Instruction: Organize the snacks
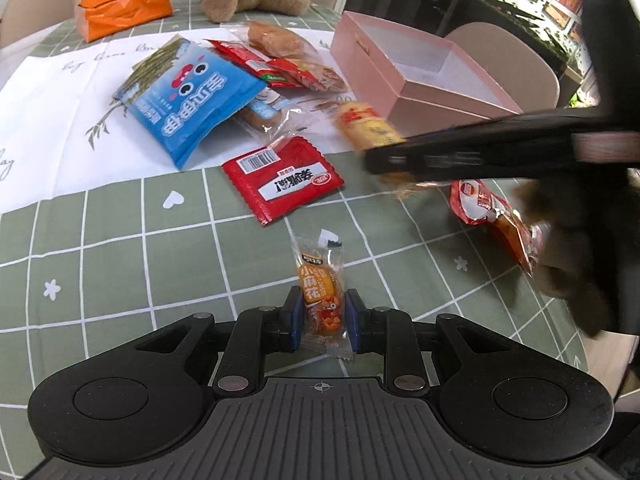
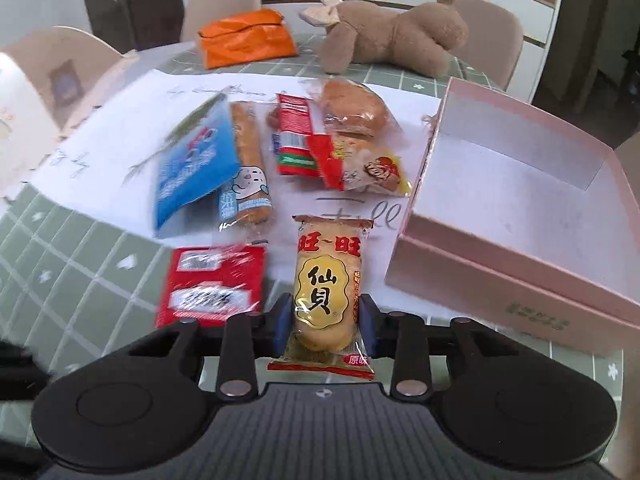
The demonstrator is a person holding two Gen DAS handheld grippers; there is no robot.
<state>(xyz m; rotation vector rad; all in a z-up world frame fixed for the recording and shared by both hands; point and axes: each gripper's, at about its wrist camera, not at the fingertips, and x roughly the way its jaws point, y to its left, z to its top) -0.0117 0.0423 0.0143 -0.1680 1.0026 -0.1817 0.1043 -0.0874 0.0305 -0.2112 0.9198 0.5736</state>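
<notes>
The right gripper (image 2: 325,320) is clamped on a yellow plastic-wrapped rice cracker (image 2: 328,292), likely to carry it into the open pink cardboard box (image 2: 500,280) at right. The left gripper (image 1: 320,316) pinches a small orange twisted-snack packet (image 1: 321,292). Green checked tablecloth (image 1: 120,260) at lower left offers free room.

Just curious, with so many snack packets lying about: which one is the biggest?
The big blue foil bag with cartoon eyes. It lies on the white paper, overlapping a clear-wrapped snack, and is clearly larger than the flat red packet beside it.
</notes>
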